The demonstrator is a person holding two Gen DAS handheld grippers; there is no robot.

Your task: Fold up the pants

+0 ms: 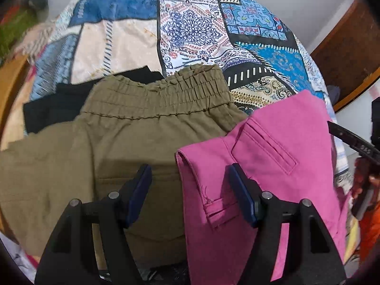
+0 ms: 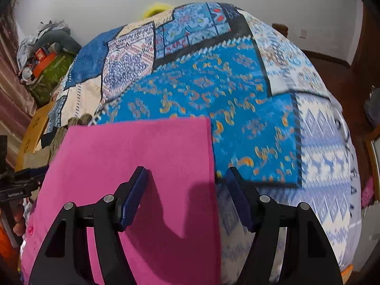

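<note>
Pink pants (image 1: 273, 142) lie folded on the bed, their waist end with a welt pocket and a belt loop in the left wrist view. My left gripper (image 1: 190, 180) hovers open over the pink waistband corner, one finger above the olive pants (image 1: 142, 130) beside it. These olive pants have a gathered elastic waist and lie flat to the left, touching the pink ones. In the right wrist view the pink pants (image 2: 142, 147) show as a smooth flat panel. My right gripper (image 2: 187, 175) is open over their right edge, with nothing pinched.
A patchwork bedspread (image 2: 237, 95) covers the bed (image 1: 190, 28). A black garment (image 1: 54, 109) lies partly under the olive pants. A pile of clutter (image 2: 47, 54) sits at the far left by the wall. A wooden bed frame (image 1: 351, 59) borders the right side. A person's hand (image 1: 363, 178) is at the right edge.
</note>
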